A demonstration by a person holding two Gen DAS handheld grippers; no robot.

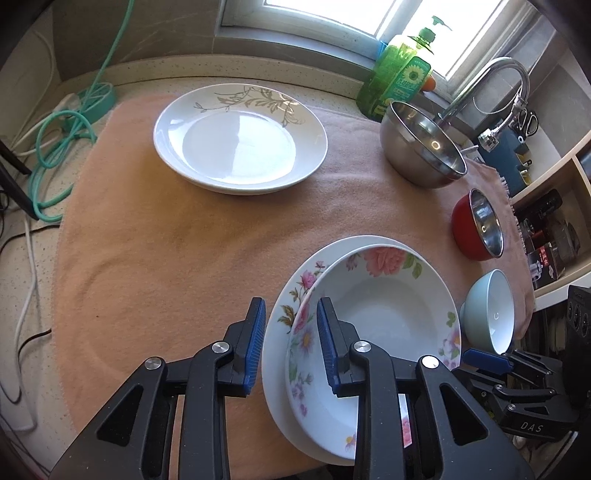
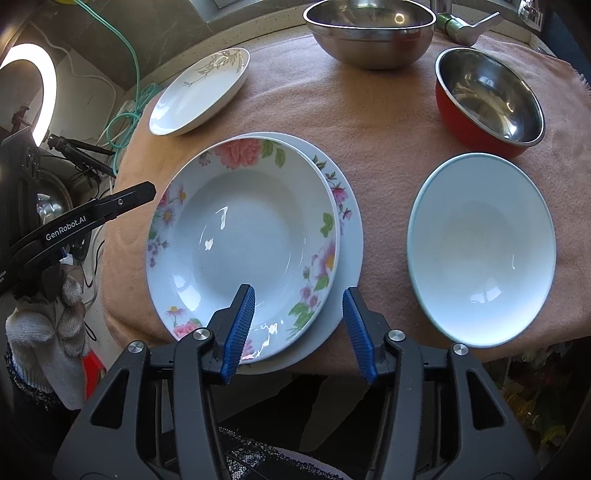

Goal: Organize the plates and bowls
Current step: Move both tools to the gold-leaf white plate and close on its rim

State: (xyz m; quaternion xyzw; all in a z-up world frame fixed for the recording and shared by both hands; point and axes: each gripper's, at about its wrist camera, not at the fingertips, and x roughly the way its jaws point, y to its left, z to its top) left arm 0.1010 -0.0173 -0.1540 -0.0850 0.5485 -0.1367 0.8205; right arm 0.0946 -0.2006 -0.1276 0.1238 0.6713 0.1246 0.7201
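A deep floral plate [image 2: 251, 236] lies on a wider floral plate [image 2: 351, 240] at the front edge of a peach cloth [image 1: 166, 258]. My left gripper [image 1: 291, 306] is open and straddles the left rims of this stack [image 1: 384, 321]; its pads do not press. My right gripper [image 2: 298, 291] is open wide over the stack's near rim, one finger above the deep plate and the other outside the lower plate. A pale blue bowl [image 2: 480, 251] sits to the right, a red bowl [image 2: 487, 107] behind it, and a large steel bowl [image 2: 369, 33] at the back. A leaf-patterned white plate [image 1: 240, 144] lies far left.
A green soap bottle [image 1: 399, 81] and a faucet [image 1: 491, 85] stand at the back right by the window. Green hose [image 1: 66, 129] and cables lie left of the cloth. Shelves [image 1: 554, 221] are on the right. A gloved hand [image 2: 48, 325] holds the left gripper.
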